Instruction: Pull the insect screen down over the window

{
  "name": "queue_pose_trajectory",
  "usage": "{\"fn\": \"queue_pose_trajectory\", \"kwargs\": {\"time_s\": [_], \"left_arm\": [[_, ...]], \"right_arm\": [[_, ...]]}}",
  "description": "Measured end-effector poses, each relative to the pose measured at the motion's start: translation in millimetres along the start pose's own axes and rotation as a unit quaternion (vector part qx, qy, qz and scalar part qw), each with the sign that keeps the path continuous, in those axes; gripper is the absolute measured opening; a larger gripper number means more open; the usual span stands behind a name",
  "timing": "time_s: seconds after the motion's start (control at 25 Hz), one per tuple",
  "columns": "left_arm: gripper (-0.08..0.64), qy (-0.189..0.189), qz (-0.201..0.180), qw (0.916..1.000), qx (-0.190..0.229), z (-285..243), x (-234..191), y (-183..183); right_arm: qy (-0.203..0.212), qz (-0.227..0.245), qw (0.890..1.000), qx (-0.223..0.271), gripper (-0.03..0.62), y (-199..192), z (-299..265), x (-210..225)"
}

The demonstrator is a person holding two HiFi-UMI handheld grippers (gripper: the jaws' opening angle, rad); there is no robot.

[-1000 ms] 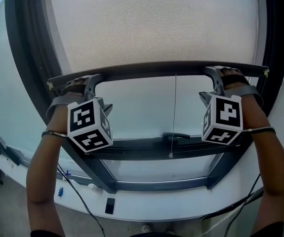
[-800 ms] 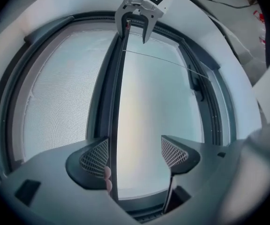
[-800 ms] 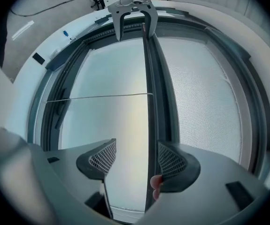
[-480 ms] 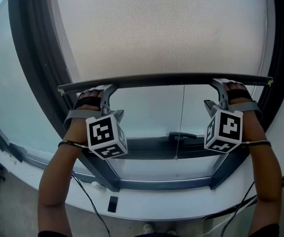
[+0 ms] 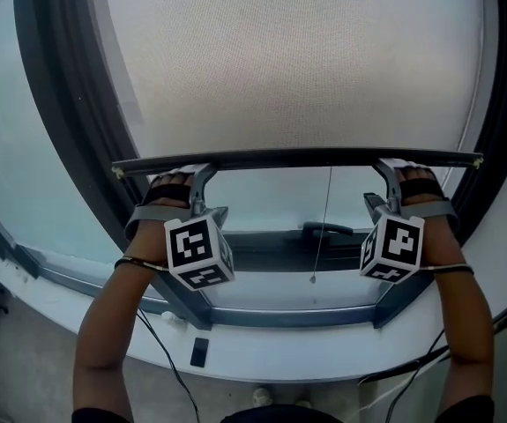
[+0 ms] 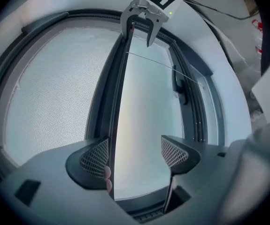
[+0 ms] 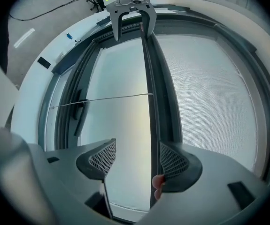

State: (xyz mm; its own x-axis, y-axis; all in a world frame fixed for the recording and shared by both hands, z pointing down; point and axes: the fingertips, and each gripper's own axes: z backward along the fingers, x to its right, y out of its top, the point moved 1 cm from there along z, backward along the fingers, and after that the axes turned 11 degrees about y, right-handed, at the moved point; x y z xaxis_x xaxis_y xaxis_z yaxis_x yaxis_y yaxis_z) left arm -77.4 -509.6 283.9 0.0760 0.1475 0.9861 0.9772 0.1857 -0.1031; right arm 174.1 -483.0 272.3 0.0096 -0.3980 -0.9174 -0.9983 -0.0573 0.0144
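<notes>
The pale mesh insect screen covers the upper part of the window. Its dark bottom bar runs level across the glass, some way above the lower frame. My left gripper hooks over the bar near its left end and my right gripper near its right end. In the left gripper view the jaws stand wide apart, with the bar lying against the left pad. In the right gripper view the gripper is also open, with the bar against the right pad.
A thin pull cord hangs from the bar's middle. A dark window handle sits on the lower frame. Below it runs the white sill. A small dark object and cables lie beneath.
Both grippers and the bottom bar have come down together toward the lower frame. More mesh now shows above the bar and less bare glass below it.
</notes>
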Motion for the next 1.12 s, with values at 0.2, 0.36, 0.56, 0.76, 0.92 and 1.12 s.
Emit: {"fn": "queue_pose_trajectory", "kwargs": {"time_s": [0.2,0.36,0.56,0.76,0.92,1.12], "left_arm": [[0.354,-0.032,-0.017,0.9993,0.002,-4,48,-2],[0.354,-0.034,-0.024,0.9991,-0.002,-3,56,-8],[0.354,-0.063,-0.021,0.9978,-0.003,-7,88,-10],[0.354,-0.071,-0.012,0.9974,-0.006,-9,125,-10],[0.354,-0.070,-0.021,0.9971,-0.019,-12,145,-12],[0.354,-0.098,-0.012,0.9950,-0.016,-17,188,-15]], "right_arm": [[0.044,0.004,0.999,0.006,0.279,-2,-16,-45],[0.056,0.004,0.998,0.004,0.279,0,-16,-53],[0.089,0.003,0.996,0.005,0.279,0,-27,-82],[0.097,-0.001,0.995,0.007,0.279,-2,-40,-119],[0.108,-0.002,0.994,0.008,0.278,-1,-47,-135],[0.149,-0.006,0.989,0.005,0.279,-1,-63,-175]]}}
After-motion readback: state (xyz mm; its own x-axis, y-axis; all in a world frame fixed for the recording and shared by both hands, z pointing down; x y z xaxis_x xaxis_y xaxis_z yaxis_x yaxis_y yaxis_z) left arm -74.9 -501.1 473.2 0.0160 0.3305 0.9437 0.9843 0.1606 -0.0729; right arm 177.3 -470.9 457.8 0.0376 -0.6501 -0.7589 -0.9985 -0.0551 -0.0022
